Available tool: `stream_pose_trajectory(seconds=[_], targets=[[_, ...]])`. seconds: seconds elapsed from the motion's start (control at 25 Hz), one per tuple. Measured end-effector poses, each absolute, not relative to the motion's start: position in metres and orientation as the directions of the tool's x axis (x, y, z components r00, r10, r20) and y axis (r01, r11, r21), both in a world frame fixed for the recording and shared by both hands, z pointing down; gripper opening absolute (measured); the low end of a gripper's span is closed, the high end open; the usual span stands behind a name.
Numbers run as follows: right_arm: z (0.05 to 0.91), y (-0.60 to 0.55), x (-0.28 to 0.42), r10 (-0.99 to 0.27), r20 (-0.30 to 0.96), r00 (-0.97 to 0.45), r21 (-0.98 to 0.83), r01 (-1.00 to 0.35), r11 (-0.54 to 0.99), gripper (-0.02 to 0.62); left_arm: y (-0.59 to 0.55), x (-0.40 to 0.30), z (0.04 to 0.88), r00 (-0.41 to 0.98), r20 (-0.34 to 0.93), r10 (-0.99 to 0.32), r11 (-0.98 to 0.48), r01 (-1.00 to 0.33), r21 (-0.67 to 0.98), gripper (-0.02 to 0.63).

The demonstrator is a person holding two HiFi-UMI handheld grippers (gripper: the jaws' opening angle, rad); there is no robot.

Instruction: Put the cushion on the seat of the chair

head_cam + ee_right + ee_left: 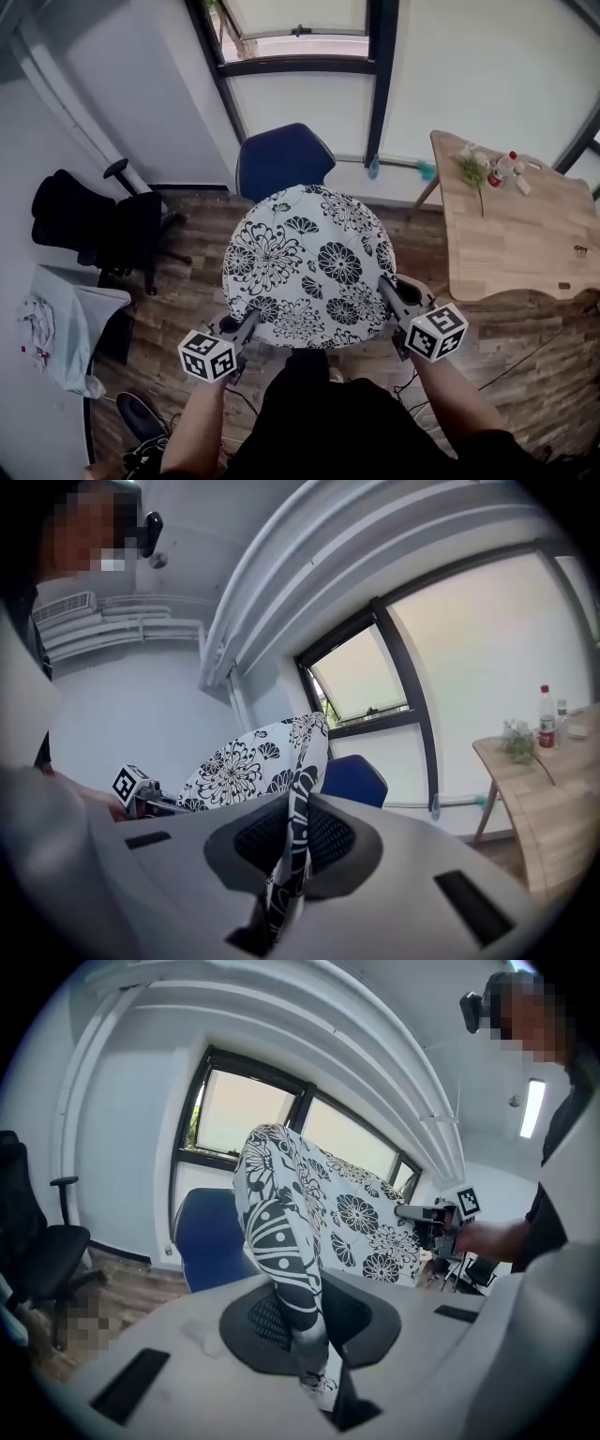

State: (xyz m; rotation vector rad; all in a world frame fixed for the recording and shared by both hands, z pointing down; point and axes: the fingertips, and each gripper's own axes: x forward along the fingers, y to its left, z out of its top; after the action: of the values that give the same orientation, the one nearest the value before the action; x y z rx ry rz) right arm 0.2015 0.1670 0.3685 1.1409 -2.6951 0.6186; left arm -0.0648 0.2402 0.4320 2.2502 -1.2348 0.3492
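Here the cushion (309, 267), white with a black flower print and rounded along its top edge, is held up off the wooden floor (187, 281) at the centre of the head view. It is gripped at its lower edge from both sides. The left hand-held gripper (246, 326) sits at the cushion's lower left corner and the right hand-held gripper (386, 287) at its lower right, each with its marker cube toward the bottom of the frame.

In the left gripper view the jaws stand narrow, pressed on a fold of the printed fabric (302, 1321) that runs up between them, and the rest of the cushion spreads toward the upper right. The right gripper view shows the same: narrow jaws pinching the cushion's edge (289, 846), and the cloth rising toward the upper left of that frame.

The blue chair (284, 159) stands just above the cushion in the head view, against the wall under the window (295, 37). The cushion's top edge overlaps the chair's lower part in the picture. In both gripper views the chair shows behind the cushion, and I cannot tell whether the two touch.

A black office chair (103, 225) stands at the left of the head view. A wooden table (506, 253) is at the right, with a red-capped bottle (504, 169) and a small plant sprig (473, 173) near its far end
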Motion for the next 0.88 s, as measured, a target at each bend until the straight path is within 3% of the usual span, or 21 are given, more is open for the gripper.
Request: stream_pose_trajectory(seconds=[0.88], targets=[[0.388, 0.131, 0.190, -0.692, 0.335, -0.639, -0.304, -0.769, 0.563, 0.037, 0.203, -0.080, 0.463, 0.622, 0.460, -0.634, -0.500, -0.783, 0.370, 0.031]])
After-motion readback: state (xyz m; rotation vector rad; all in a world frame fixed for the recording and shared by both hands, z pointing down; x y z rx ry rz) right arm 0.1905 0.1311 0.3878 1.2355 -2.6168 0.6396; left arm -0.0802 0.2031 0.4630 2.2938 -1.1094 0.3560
